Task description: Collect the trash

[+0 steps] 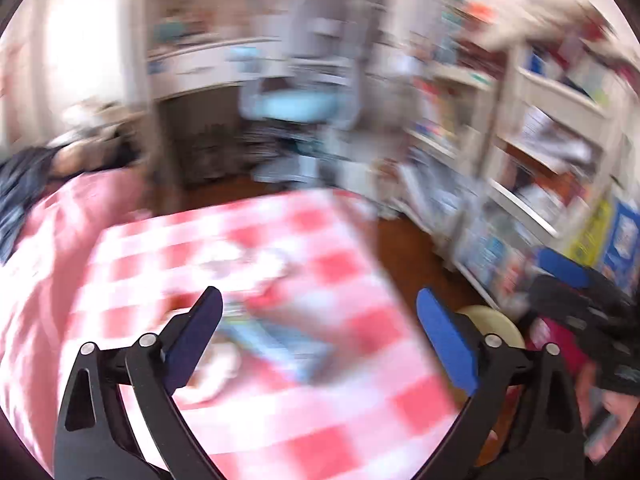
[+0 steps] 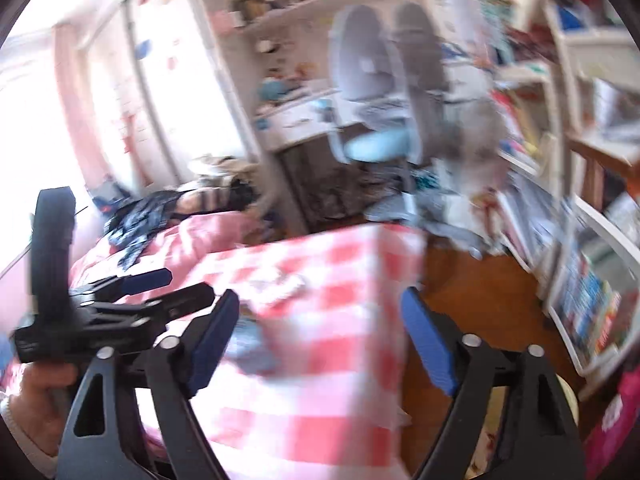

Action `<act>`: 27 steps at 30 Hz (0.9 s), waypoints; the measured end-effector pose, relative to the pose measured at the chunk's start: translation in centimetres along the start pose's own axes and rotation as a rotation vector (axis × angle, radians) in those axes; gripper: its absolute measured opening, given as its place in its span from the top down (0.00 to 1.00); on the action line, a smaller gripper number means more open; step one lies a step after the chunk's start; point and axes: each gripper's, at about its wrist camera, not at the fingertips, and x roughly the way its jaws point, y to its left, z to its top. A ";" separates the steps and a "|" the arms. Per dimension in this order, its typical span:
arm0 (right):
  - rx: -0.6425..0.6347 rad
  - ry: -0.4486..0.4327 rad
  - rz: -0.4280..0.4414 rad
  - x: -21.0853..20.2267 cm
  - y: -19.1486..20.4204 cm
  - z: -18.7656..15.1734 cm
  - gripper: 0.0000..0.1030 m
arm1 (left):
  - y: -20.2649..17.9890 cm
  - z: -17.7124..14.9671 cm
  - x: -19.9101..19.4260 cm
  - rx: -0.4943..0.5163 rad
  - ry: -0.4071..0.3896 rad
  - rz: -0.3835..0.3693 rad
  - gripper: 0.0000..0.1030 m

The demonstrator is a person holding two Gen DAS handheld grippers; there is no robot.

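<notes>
Both views heavily motion-blurred; fine detail unreadable. Room: white bookshelves [image 1: 552,152] packed with books along the right, a white desk unit [image 2: 304,120] at the back, a grey swivel chair with a pale blue seat [image 1: 304,104] in front of it, brown wood floor [image 2: 480,292] between. A bed with pink bedding [image 2: 192,236] at left, dark patterned clothing [image 2: 140,208] heaped on it. In the foreground a table under a red-and-white checked cloth [image 1: 340,400]. Trash lies on the cloth: a whitish crumpled wrapper [image 1: 256,264] near the middle, a light blue packet [image 1: 276,340] nearer the camera, and a pale scrap [image 1: 216,364] just beside the left finger; what each is cannot be told through the blur. A cream round bin rim [image 1: 496,320] shows just off the table's right edge, above the floor. Left hand-held gripper [image 1: 320,320]: blue-padded fingers spread wide apart, released, nothing between them, hanging over the blue packet. Right hand-held gripper [image 2: 320,320]: fingers likewise wide apart, released, over the table's right edge. The left wrist view catches the right unit at far right; the right wrist view shows the left unit at far left, held in a hand [image 2: 36,404].
</notes>
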 end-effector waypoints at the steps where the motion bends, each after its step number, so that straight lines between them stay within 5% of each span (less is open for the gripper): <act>1: -0.008 0.005 0.013 0.3 1.3 0.2 0.18 | 2.2 -0.1 -0.2 -0.056 -0.008 0.022 0.07; 5: -0.007 0.059 0.073 2.6 5.0 -1.0 0.17 | 10.2 -1.3 0.7 -0.245 0.057 0.115 0.07; 9: -0.073 0.151 0.041 5.6 6.7 -2.0 0.17 | 14.5 -1.3 0.0 -0.286 0.037 0.161 0.07; 27: -0.223 0.238 -0.081 8.8 9.7 -3.5 0.17 | 16.9 -2.1 -0.9 -0.198 0.081 0.161 0.07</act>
